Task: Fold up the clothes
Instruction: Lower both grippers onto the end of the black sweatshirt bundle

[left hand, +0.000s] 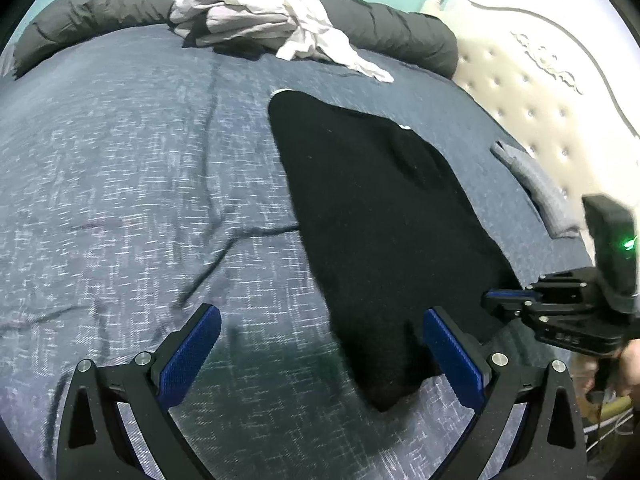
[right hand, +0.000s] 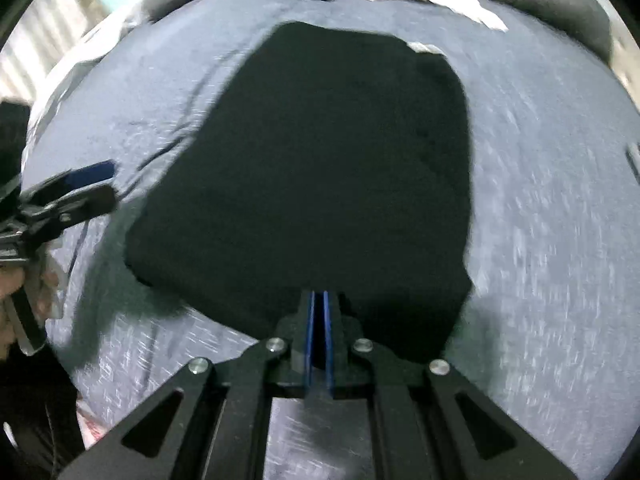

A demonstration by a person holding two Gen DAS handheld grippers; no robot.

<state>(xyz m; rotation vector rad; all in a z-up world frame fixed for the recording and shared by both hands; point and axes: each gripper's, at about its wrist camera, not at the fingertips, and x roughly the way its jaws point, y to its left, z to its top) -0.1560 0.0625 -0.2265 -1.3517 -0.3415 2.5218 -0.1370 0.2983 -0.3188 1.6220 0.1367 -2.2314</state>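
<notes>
A black garment (left hand: pixel 376 216) lies flat on the blue-grey bedspread (left hand: pixel 132 184). My left gripper (left hand: pixel 320 344) is open, hovering over the garment's near left corner, with the cloth edge between its blue pads (left hand: pixel 188 356). My right gripper (right hand: pixel 319 300) is shut on the near edge of the black garment (right hand: pixel 320 160). It also shows in the left wrist view (left hand: pixel 500 298) at the garment's right side. The left gripper shows in the right wrist view (right hand: pixel 94 182), open, off the garment's left edge.
A pile of white and pale grey clothes (left hand: pixel 264 20) lies at the far side on a dark rolled duvet (left hand: pixel 100 4). A grey cloth (left hand: pixel 540 188) sits by the cream tufted headboard (left hand: pixel 532 92) on the right.
</notes>
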